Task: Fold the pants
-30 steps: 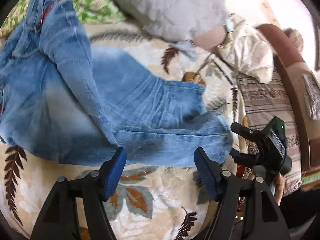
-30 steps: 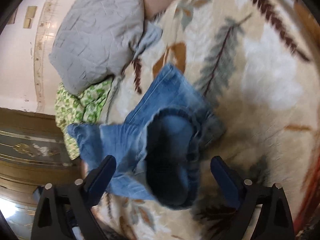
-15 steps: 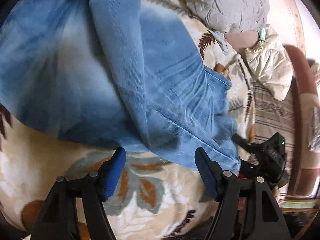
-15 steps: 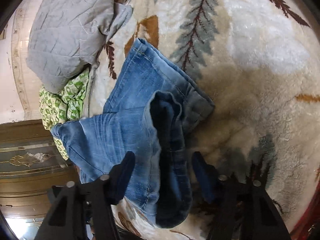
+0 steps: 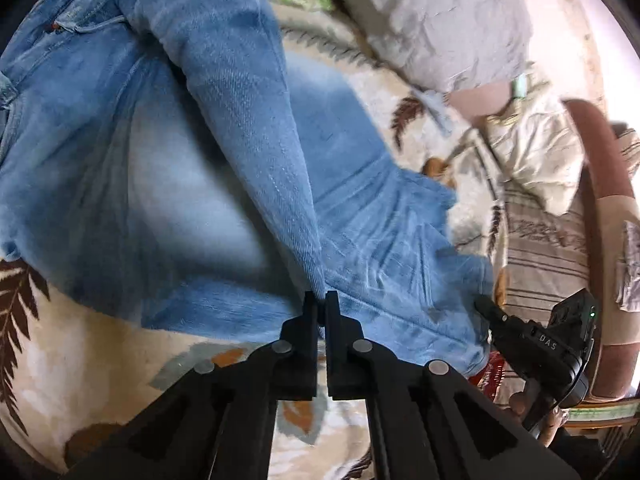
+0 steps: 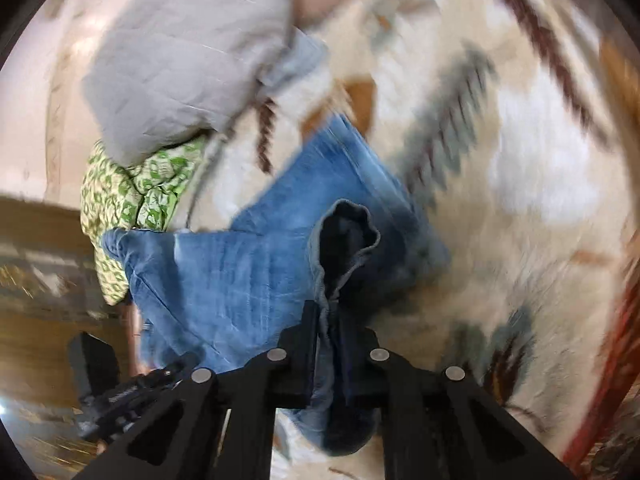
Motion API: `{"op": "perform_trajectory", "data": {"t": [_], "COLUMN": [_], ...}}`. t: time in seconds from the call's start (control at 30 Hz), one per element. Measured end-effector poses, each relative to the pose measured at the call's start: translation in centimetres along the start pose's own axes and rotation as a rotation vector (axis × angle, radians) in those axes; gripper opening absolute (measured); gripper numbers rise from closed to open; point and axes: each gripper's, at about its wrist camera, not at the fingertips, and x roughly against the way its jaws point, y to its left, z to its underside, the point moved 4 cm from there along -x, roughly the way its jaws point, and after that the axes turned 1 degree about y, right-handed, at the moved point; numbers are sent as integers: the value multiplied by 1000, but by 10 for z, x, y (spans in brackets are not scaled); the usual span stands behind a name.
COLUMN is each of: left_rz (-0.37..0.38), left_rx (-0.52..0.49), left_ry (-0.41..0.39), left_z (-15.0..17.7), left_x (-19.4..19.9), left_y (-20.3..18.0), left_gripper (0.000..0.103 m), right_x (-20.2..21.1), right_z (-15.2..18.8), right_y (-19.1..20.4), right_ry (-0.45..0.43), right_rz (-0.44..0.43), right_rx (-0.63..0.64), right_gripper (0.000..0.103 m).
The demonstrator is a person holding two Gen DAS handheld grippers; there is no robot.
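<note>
Faded blue jeans (image 5: pixel 224 184) between black fingers (image 5: pixel 308 320). Beyond them, a cream blanket (image 6: pixel 520 152) with brown and grey-green leaves, a grey pillow (image 6: pixel 180 56), green-and-white cloth (image 6: pixel 132 192).

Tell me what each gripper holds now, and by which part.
Both hold the jeans. The left gripper pinches a raised fold along one leg. The right gripper, its jaws closing, has the bunched hem of a leg opening between its fingers.

The jeans (image 5: pixel 224 128) are faded, ribbed blue denim. They lie on a plush, fuzzy leaf-print blanket (image 5: pixel 72 344). The quilted grey pillow (image 6: pixel 188 60) looks matt.
</note>
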Motion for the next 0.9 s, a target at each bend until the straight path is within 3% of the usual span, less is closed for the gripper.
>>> {"op": "perform_trajectory", "data": {"t": [0.13,0.33,0.5,0.67,0.7,0.83,0.87,0.9], "left_rz": [34,105,25,-16,-25,-60,-65,-73], "left_rx": [-43,-27,-51,-71,-96,-181,-203,-228], "left_ry": [-151,-230,-199,-153,-153,-143,-146,-157], "left_z": [6,-3,-5,2,3,8,11,14], "left_x": [31,18,-26,-45,-43,-34,-30,-24], "left_y": [-19,-35,-30,-20,-23,-36,-40,-43], "left_gripper": [1,1,1,3,5,23,33,40], "right_x": [34,40,-7,-39,-40,-27,-20,-10], "right_z": [-20,-69,-85,-82,-82,-81,-79,-78], "right_y": [28,49,7,-31,-31,-25,-23,-22], "right_ry": [-149,-235,-161,-69,-69,-112,-137,-170], "right_rz": [10,60,32,90,114,223,246,270], "right_rx": [115,239,163,54,60,94,99,102], "right_gripper": [10,10,10,16,19,54,68,72]}}
